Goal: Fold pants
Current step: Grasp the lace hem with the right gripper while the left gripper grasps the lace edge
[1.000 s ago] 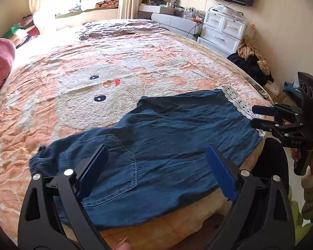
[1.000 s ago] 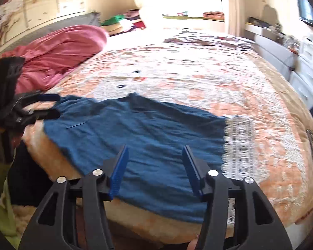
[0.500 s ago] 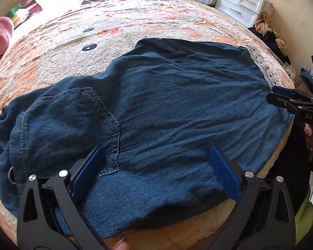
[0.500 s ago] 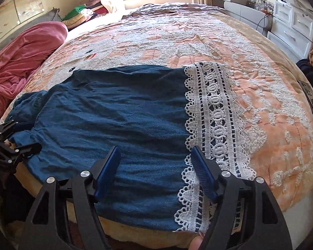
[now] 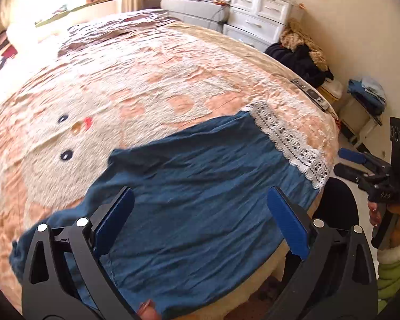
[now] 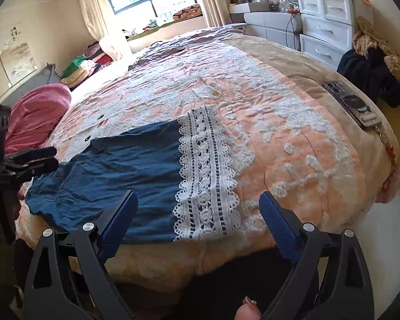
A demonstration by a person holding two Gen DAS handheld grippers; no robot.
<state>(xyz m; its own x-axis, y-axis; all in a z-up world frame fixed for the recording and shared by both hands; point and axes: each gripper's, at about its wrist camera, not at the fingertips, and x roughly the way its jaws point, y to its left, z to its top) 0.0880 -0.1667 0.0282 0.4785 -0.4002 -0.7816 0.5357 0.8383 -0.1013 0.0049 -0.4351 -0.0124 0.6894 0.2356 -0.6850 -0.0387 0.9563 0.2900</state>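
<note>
- The pants (image 5: pixel 200 200) are spread flat at the bed's (image 6: pixel 293 138) near edge, lace hem (image 6: pixel 205 176) toward 3 o'clock, ready for folding
- The left claw (image 5: pixel 200 221) and right claw (image 6: pixel 197 226) are held wide open, nothing gripped, poised above the fabric

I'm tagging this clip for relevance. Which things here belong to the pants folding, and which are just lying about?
Job:
blue pants with lace hem
left gripper, open
right gripper, open

Lying about:
phone
pink blanket
dark clothes pile
white drawers
</note>
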